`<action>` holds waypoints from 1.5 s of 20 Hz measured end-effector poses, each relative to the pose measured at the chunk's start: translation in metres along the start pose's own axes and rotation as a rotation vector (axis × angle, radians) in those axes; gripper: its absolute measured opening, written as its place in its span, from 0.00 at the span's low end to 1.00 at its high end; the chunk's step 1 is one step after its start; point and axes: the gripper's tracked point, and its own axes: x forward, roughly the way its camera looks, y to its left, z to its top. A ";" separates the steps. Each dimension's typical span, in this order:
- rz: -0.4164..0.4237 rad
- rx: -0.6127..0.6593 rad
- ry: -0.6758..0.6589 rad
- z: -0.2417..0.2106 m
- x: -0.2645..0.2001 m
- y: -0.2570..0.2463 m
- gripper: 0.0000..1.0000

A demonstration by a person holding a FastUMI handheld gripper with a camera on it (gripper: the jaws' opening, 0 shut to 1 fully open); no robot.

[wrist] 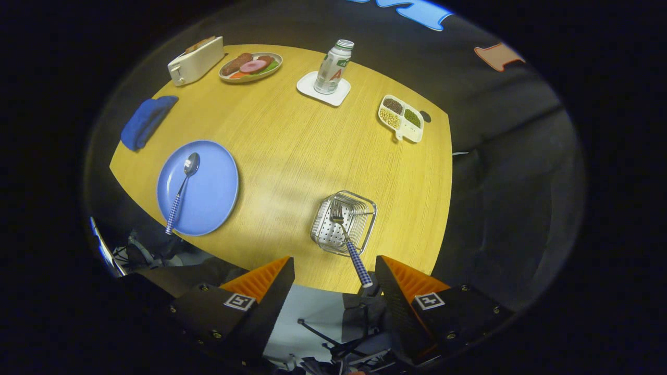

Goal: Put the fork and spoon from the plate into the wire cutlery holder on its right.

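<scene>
A spoon (182, 187) with a blue checked handle lies on the blue plate (213, 192), its handle end sticking over the plate's near rim. To the plate's right stands the wire cutlery holder (359, 229). The fork (346, 239) leans in it, tines inside and checked handle poking out over the near side toward my fingers. My gripper (333, 268) hovers high above the table's near edge, open, nothing between its fingers. The fork's handle tip is just ahead of the right finger.
On the round wooden table (292, 146) sit a blue cloth (146, 121), a white toaster (195, 61), a plate of food (251, 66), a bottle (333, 67) on a white coaster, and a divided dish (400, 119) of beans. Chair legs show on the floor below.
</scene>
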 end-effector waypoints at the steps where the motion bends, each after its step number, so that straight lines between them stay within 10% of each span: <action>1: -0.003 0.010 -0.018 0.001 -0.004 0.004 0.95; 30: 0.202 0.121 -0.157 0.012 -0.006 0.203 0.95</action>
